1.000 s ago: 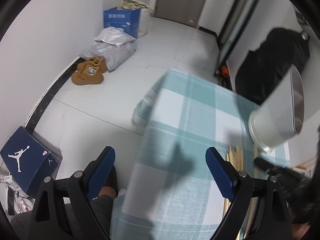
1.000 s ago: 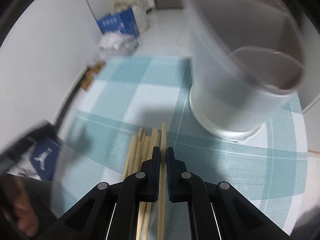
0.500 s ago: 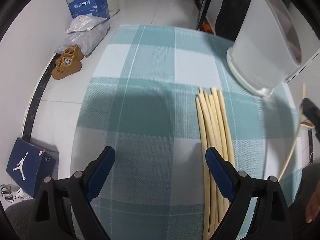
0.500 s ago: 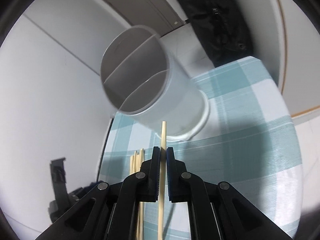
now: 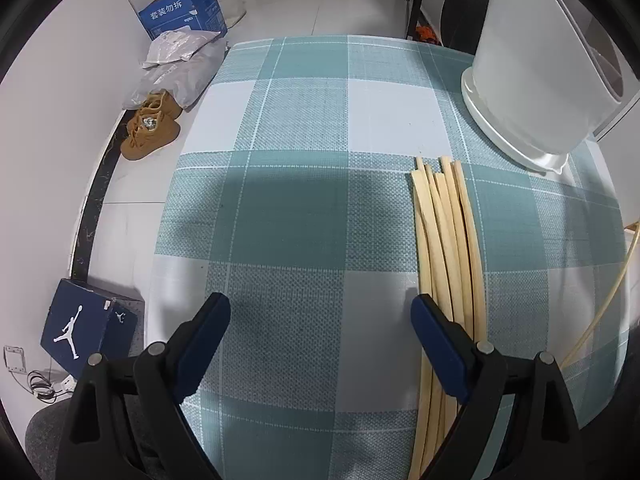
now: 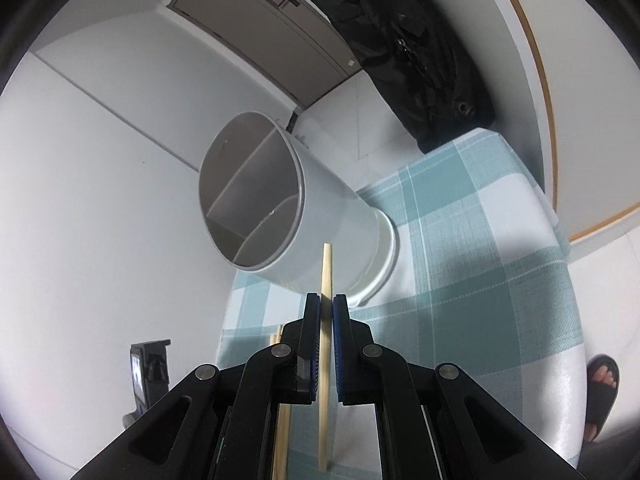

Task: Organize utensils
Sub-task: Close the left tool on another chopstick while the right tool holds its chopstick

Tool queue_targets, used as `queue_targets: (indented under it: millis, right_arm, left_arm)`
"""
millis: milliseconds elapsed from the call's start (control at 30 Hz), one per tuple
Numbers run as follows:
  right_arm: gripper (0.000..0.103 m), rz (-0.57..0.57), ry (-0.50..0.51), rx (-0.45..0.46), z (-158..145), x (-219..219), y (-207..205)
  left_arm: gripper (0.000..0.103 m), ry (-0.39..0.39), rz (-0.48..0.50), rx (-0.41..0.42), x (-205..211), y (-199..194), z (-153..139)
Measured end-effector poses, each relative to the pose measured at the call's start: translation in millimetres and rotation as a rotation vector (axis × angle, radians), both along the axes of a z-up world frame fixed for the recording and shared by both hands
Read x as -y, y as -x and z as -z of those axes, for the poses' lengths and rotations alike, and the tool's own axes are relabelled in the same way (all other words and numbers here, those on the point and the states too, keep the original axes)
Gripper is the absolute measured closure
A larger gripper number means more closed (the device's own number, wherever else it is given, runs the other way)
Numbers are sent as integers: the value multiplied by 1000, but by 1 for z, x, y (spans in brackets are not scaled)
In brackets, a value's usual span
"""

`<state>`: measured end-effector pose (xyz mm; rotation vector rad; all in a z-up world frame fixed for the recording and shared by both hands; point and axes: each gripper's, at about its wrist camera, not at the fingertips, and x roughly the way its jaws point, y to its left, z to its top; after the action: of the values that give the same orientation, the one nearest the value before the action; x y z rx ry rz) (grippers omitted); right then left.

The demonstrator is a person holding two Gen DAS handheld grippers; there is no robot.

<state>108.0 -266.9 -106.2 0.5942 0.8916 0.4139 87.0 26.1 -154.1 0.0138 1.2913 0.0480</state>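
Several pale wooden chopsticks lie side by side on the teal-and-white checked tablecloth. My left gripper hovers open over the cloth, its right finger at the bundle's near end. A white round utensil holder with inner dividers stands at the far right. In the right wrist view my right gripper is shut on one chopstick, its tip in front of the holder, below the holder's open mouth. That chopstick shows as a thin line at the right edge of the left wrist view.
On the floor to the left are brown shoes, grey bags, a blue carton and a dark shoebox. A black bag hangs behind the table. A sandalled foot shows at the right.
My right gripper lifted one chopstick off the bundle and swung up toward the holder's mouth. My left gripper tilted down over the cloth, bringing the chopstick bundle into view.
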Motion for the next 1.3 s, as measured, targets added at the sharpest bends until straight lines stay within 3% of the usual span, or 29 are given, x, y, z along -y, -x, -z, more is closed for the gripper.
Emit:
queue_targets:
  millis: [233,500,700,767,867,967,1133,1300]
  right_arm:
    - [98,-15,11,10,0,-4,-2]
    - [98,-9,18,11,0,-4,-2]
    - [98,-8,18,5,2,-4,-2]
    - [98,-10,17,4,2,-5,-3]
    - [98,-13,24,7,1,-5,-4]
    - [98,-17,31,11,0,-6,-5]
    - [98,-35,67,31,-2,-12,-4]
    - [98,-67,100,87,-11,-22,6]
  left_arm:
    - [14,46,-6,5,-1,1,-5]
    - [13,-23,32,-28,8,-7,3]
    - [17,-19,73,-29,8,-17,2]
    - [28,7,87,-26,9,-21,0]
    - [76,36,121,-34,15,-28,-4]
    - [99,49,158,-51,22,-32,-4]
    - [101,63,162,-6,18,-33,-7]
    - [101,149,112,154,0,-22,-40]
